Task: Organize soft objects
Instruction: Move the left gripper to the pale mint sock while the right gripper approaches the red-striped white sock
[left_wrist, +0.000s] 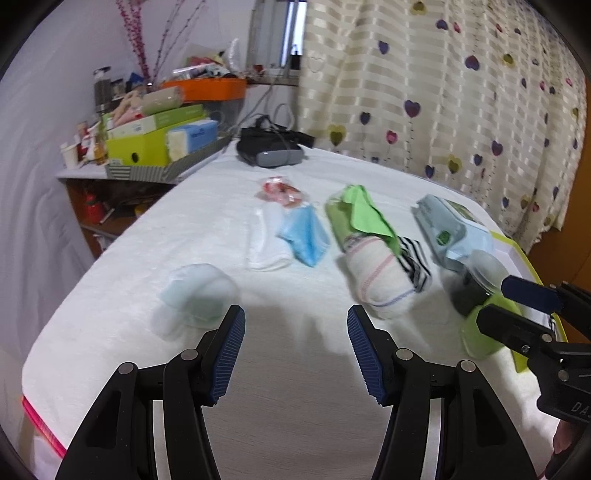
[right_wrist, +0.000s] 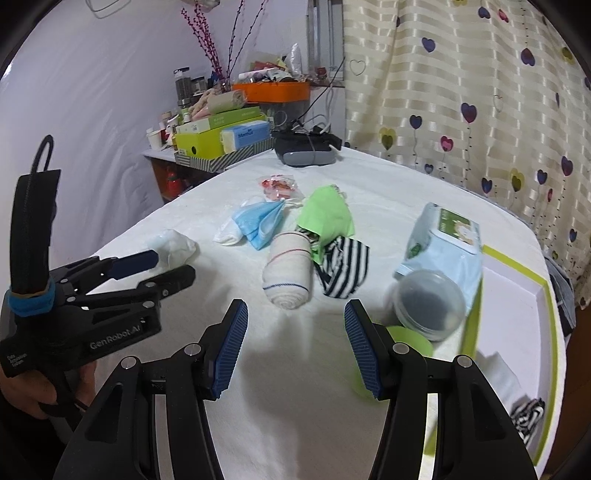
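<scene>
Both units are over the near edge of the white-cloth tabletop (right_wrist: 295, 369), nothing picked yet.

Left hand-held gripper (left_wrist: 295, 354): blue ribbed pads well apart, nothing between them. Right hand-held gripper (right_wrist: 295, 347): pads likewise apart, empty; only bare cloth shows in the gap.

Candidate item, my judgement: the rolled white towel with thin red and blue stripes (right_wrist: 290, 273). In the right wrist view it sits just above centre, almost straight ahead of the right hand-held gripper. Its long axis runs roughly along the pointing line, the coiled end facing me. In the left wrist view the same roll (left_wrist: 376, 277) lies right of centre, off the left unit's line. So I read the right hand as the nearer and better aligned one.

Neighbours: a black-and-white striped cloth (right_wrist: 343, 271) touches the roll's right side, and a bright green cloth (right_wrist: 327, 216) lies beside its far end. A crumpled pale blue-white wad (left_wrist: 199, 291) lies left of centre, just beyond the left unit's left finger.

Likely destination: the white tray with lime-green border (right_wrist: 517, 291) at right frame edge, already holding something striped at lower right.

Note: closing across the roll's width needs no wrist roll, I think, but the striped cloth may be caught.
</scene>
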